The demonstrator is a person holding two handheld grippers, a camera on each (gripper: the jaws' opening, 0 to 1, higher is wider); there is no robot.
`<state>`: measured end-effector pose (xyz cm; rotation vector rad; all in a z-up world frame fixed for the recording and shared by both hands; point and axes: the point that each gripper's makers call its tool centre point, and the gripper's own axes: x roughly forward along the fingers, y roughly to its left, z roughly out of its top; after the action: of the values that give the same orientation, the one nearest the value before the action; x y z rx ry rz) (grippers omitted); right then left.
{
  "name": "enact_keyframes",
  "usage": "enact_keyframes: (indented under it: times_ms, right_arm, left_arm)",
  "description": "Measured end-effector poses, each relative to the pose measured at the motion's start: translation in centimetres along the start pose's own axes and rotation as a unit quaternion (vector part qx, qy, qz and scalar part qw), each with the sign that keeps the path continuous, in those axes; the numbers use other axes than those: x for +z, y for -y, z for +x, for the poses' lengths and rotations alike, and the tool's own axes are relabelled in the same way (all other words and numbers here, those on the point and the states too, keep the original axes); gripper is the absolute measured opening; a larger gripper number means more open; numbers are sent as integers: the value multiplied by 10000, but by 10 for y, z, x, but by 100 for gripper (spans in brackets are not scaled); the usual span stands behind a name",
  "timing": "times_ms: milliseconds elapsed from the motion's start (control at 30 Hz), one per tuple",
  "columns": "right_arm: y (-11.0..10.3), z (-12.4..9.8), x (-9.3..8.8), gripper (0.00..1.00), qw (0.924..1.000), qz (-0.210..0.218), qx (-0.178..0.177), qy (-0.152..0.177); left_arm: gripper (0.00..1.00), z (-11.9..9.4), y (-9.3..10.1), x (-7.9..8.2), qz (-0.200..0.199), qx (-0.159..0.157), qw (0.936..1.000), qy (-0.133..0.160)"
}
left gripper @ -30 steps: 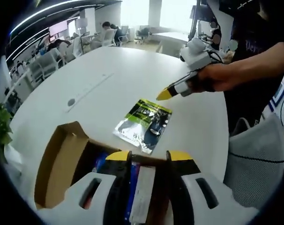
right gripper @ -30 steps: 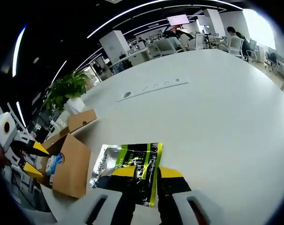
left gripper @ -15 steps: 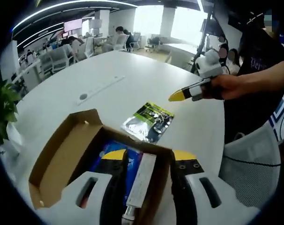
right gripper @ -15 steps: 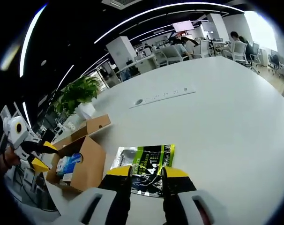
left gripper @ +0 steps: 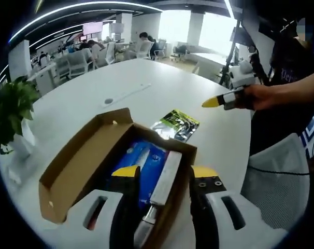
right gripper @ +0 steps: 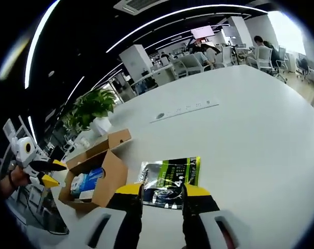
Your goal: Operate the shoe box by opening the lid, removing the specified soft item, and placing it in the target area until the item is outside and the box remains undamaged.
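Right gripper view: green foil pouch [right gripper: 171, 181] is lying flat at 12 o'clock of the right gripper [right gripper: 162, 191], whose jaws are standing apart, empty; likely light, crinkly, slippery, best pinched at an edge. Left gripper [left gripper: 162, 174] is hovering unclenched over the shoe box [left gripper: 84, 155].

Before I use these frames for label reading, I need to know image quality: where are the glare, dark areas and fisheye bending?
Left gripper view: windows at the top blow out white, and the foil pouch glints. Right gripper view: the upper left is dark under curved ceiling light strips, the white table edge bows, and the open cardboard box is small, its contents unreadable.
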<state>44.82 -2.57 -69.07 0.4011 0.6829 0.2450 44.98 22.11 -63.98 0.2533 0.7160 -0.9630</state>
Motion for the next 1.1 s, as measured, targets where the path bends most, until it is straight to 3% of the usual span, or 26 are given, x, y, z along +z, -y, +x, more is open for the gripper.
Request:
enact_keyframes:
  times_ms: [467,700,1100]
  right_arm:
    - [-37,-10,-3,35,9991,-61,284,317]
    - [-53,-19,-16,42,9984,-94,432,357]
    - [-77,-31,-30,49,9976,-48,514,471]
  left_arm:
    - [40,-32,-15,-24,-366,182,9990,200]
    - [45,-43,-21,-32,-578,154,9977,305]
    - [48,-49,-26,-24,-607,96,9968,509]
